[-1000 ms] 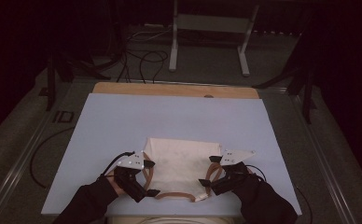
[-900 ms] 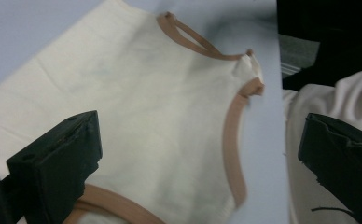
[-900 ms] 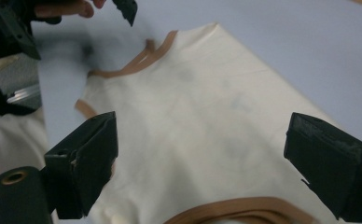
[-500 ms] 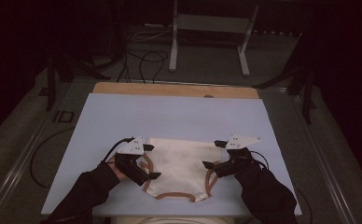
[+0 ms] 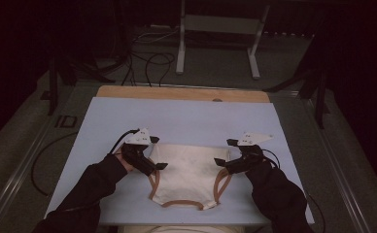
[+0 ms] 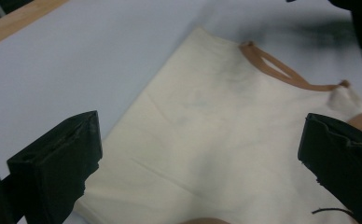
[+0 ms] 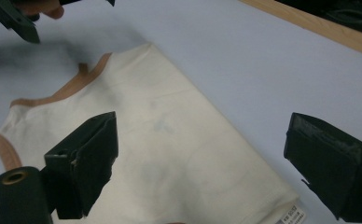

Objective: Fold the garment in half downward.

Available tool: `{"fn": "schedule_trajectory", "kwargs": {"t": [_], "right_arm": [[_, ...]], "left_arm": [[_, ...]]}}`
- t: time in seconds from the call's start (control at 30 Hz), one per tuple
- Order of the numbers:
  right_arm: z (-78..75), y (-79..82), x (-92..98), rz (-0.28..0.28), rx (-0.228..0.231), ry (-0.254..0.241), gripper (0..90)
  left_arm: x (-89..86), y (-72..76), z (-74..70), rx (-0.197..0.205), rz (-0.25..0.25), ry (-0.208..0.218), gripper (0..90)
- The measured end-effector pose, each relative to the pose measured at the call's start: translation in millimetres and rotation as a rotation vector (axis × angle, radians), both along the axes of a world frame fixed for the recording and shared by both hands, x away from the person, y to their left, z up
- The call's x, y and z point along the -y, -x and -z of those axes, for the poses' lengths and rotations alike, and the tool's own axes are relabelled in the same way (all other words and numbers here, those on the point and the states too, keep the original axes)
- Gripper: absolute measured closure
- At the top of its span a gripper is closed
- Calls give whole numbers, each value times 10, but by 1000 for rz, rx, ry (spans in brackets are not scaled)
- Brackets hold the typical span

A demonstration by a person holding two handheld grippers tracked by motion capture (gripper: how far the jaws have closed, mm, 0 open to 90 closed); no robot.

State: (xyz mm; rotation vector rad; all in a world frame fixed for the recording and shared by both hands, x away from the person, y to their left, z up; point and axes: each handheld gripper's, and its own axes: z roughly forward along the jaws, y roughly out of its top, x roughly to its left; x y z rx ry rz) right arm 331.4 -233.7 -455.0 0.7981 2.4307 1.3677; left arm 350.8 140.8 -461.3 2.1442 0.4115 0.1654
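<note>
Cream garment (image 5: pixel 189 172) with tan trim lies flat near the desk's (image 5: pixel 186 121) front edge. Left hand-held gripper (image 5: pixel 152 158) and right hand-held gripper (image 5: pixel 224 154) hover at its upper corners, jaws spread wide, holding nothing. Wooden strip (image 5: pixel 181 93) runs beyond.

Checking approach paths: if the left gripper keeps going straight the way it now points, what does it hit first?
Probably the cream garment. The left gripper has its jaws open, and the cloth lies straight ahead between them on the blue table cover. Its height above the fabric is unclear, so contact may come at once.
</note>
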Motion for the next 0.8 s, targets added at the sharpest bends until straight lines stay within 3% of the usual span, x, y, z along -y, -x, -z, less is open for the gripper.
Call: {"fn": "schedule_trajectory", "kwargs": {"t": [0.03, 0.1, 0.13, 0.27, 0.3, 0.37, 0.47, 0.6, 0.63, 0.8], "right_arm": [[0, 0, 0, 0, 0, 0, 99], [48, -28, 49, 18, -13, -74, 100], [67, -44, 59, 25, -25, -79, 100], [142, -77, 64, 33, -26, -41, 100], [211, -106, 65, 30, -49, -37, 99], [230, -119, 60, 36, -42, -11, 99], [284, -212, 88, 37, -68, -1, 99], [314, -307, 121, 51, -80, 18, 99], [322, -363, 135, 56, -96, 22, 99], [369, -506, 140, 69, -132, 41, 99]], "left_arm": [[0, 0, 0, 0, 0, 0, 1], [-11, -66, 62, -36, -9, 30, 1], [-7, -109, 111, -17, -20, -7, 1], [-22, -215, 204, -42, -51, 7, 1], [-23, -279, 274, -56, -78, -9, 1], [-24, -312, 304, -74, -88, -18, 0], [-70, -418, 365, -113, -110, -79, 0], [-122, -486, 387, -133, -131, -86, 4], [-141, -510, 394, -151, -128, -75, 34], [-157, -595, 432, -136, -159, -106, 158]]}}
